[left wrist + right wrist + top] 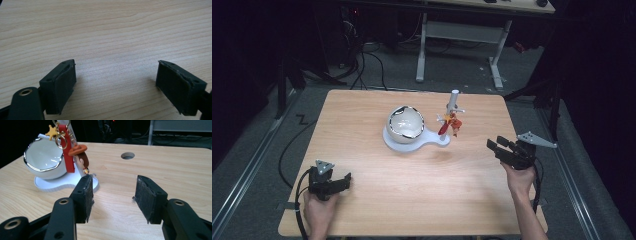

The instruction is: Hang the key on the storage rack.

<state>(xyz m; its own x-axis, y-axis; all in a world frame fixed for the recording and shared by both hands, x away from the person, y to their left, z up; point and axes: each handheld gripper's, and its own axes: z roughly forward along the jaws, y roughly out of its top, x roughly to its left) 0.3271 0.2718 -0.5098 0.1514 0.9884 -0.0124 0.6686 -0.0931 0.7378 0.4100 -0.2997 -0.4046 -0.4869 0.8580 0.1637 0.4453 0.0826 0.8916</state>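
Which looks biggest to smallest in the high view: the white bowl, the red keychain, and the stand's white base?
1. stand's white base
2. white bowl
3. red keychain
The base spreads only somewhat wider than the bowl; the keychain is clearly smallest.

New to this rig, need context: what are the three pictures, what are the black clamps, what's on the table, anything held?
A person holds a two-jaw gripper in each hand. The high view looks down on a wooden table, with the left gripper and right gripper near its edges. The other two views come from cameras riding on each gripper, looking along its black jaws. Mid-table stands a white stand carrying a white bowl, and a cowboy keychain with a red strap hangs from its post. Both grippers are open, holding nothing.
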